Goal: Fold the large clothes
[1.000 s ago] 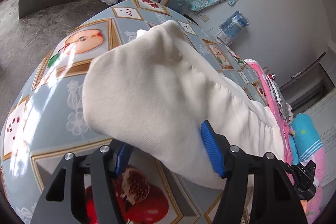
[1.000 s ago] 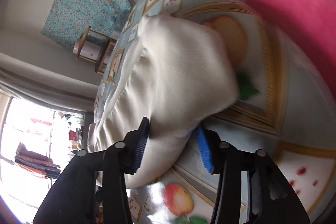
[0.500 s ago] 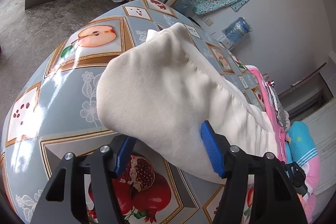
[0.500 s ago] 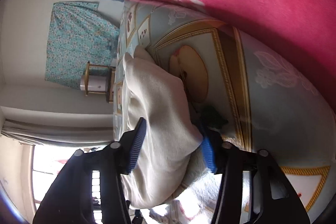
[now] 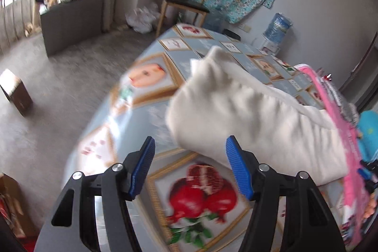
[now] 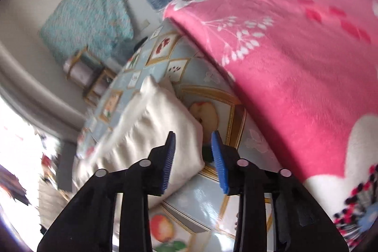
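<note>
So, left wrist view: left gripper (image 5: pixel 190 167) jaws spread, empty, clear of the folded cream garment (image 5: pixel 248 110) lying mid-frame on the counter (image 5: pixel 153 124), apparently let go. Right wrist view: right gripper (image 6: pixel 193 158) jaws opening, nothing pinched; garment lower left, pink blanket (image 6: pixel 295 58) upper right. No containers visible.

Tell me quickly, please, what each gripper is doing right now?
Left gripper: open, holding nothing; the cream garment lies beyond its pads.
Right gripper: jaws opening, nothing gripped; the garment's corner lies behind the gap.
</note>
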A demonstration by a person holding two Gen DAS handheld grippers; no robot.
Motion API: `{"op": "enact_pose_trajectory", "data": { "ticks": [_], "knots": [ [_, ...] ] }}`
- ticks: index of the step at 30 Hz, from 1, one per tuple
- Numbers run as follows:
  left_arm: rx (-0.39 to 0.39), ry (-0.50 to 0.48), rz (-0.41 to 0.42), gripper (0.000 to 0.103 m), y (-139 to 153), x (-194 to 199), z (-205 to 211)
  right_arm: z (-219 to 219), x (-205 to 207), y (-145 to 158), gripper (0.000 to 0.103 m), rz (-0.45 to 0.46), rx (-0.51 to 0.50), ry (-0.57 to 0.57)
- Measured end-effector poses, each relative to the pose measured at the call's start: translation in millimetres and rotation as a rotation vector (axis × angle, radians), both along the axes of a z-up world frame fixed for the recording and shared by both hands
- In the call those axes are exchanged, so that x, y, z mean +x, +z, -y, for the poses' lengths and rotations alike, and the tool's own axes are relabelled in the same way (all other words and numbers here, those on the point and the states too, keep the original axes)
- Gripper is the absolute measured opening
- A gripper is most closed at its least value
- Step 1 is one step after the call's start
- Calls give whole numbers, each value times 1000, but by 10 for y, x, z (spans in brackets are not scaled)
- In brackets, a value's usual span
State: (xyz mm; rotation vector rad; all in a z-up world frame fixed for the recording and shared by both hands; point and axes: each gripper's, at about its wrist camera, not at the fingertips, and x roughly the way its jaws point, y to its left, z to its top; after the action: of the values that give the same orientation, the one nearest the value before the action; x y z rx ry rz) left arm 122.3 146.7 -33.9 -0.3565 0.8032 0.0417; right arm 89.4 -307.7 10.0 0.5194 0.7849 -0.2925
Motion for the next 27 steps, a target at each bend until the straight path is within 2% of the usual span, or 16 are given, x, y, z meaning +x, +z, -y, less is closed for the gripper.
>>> {"op": "enact_pose_trajectory", "data": {
  "ticks": [2,5,7,8,11,12,14,17,20,21,25,27],
  "knots": [
    [58,-41,40,60,112,-27,34,-296,113,-26,53,-29,-122,109],
    [98,-137,88,60,215,87,205,-721,360,-194,54,-75,-267,258],
    [81,-200,93,62,217,230,337,-833,461,-361,56,-114,-312,295],
    [76,-234,77,62,189,319,416,-845,509,-458,62,-140,-323,299],
    [143,-303,-43,62,-3,567,689,-881,510,-593,65,-161,-373,319],
    [195,-314,-77,62,-79,613,755,-874,502,-563,65,-170,-371,329],
    [234,-334,-75,62,-96,614,805,-862,509,-437,65,-186,-349,339],
    [222,-359,-66,62,10,640,762,-932,600,-181,66,-134,-318,359],
    [234,-372,-5,62,235,764,828,-1075,889,10,78,-55,-303,424],
    [235,-380,11,62,282,815,861,-1129,988,29,79,-42,-305,437],
    [210,-398,53,62,417,1112,1061,-1375,1484,-151,83,-69,-290,507],
    [212,-408,27,62,356,1283,1164,-1459,1678,-316,83,-108,-293,527]
  ]
}}
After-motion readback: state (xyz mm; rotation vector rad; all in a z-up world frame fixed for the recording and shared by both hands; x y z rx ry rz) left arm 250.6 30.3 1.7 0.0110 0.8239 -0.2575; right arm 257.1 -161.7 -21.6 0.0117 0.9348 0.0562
